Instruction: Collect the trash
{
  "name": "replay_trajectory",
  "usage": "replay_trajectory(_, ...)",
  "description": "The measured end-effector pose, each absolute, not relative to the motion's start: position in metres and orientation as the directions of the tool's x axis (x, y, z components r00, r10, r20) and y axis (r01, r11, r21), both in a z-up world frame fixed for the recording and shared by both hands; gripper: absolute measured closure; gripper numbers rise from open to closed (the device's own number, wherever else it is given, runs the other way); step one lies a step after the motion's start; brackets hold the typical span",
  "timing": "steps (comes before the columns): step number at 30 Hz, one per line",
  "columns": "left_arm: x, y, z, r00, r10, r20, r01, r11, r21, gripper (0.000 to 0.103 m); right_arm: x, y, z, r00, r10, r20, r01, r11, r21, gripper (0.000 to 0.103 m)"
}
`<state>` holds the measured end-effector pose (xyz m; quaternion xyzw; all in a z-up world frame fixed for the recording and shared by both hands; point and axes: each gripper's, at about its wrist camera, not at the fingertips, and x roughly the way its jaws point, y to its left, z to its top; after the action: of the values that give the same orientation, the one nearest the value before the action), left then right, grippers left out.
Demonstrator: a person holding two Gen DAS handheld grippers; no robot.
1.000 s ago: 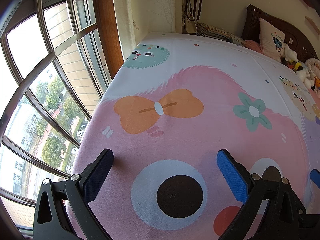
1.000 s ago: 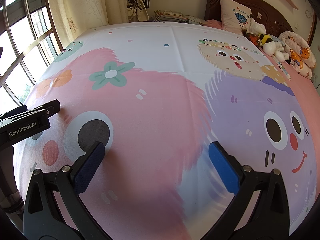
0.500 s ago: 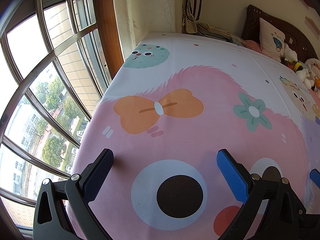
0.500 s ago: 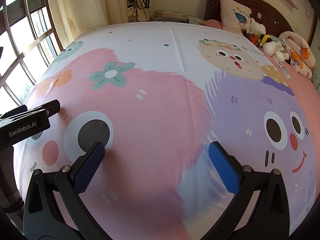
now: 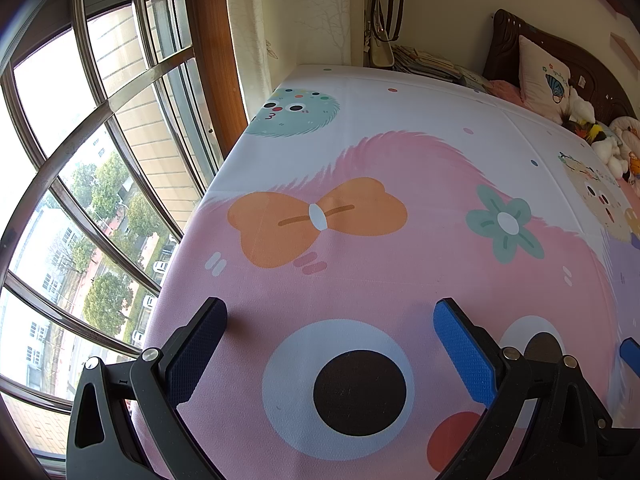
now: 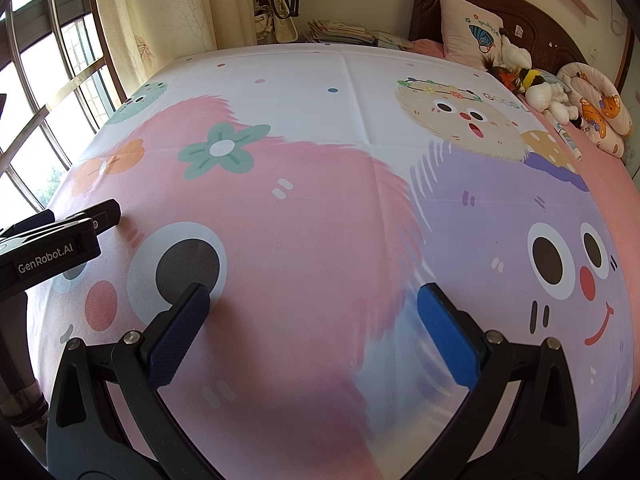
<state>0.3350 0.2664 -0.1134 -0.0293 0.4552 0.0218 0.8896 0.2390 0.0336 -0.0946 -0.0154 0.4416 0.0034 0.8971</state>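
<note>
Above the bed (image 6: 320,80) both hang empty — left hand-held gripper (image 5: 330,326) and right hand-held gripper (image 6: 314,310), fingers wide apart; no trash shows on the bedsheet — toys (image 6: 536,88) by the headboard.

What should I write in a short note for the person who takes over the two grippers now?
Left gripper: open, empty, above the printed bedsheet.
Right gripper: open, empty, above the same sheet.
Trash: none seen on the sheet. Stuffed toys and a pillow lie by the headboard.
Done: nothing collected.
Left: find the trash, collect it.
</note>
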Motion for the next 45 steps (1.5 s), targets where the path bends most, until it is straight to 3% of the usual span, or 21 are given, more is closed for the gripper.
replay_trajectory(27,0.335,0.267,-0.113,0.584,0.012,-0.811,-0.065,0.997,-0.032,0.001,0.241,0.035,-0.090,0.610,-0.028,-0.792,0.010,1.000,-0.028,0.000)
replay_trajectory(32,0.324,0.275,-0.104,0.511,-0.041,-0.858,-0.015,0.998,-0.056,0.004,0.258,0.035,-0.081,0.586,-0.043,-0.809,0.037,0.999,-0.027,0.000)
replay_trajectory(38,0.265,0.336,-0.095,0.526,-0.060,-0.848,-0.215,0.956,-0.201,0.005,0.324,0.061,-0.074,0.575,-0.046,-0.817,0.040,0.999,-0.028,0.000)
replay_trajectory(45,0.221,0.370,-0.105,0.498,0.060,-0.865,-0.347,0.928,-0.135,0.005,0.387,0.165,-0.072,0.585,0.035,-0.810,-0.105,0.994,-0.033,0.000)
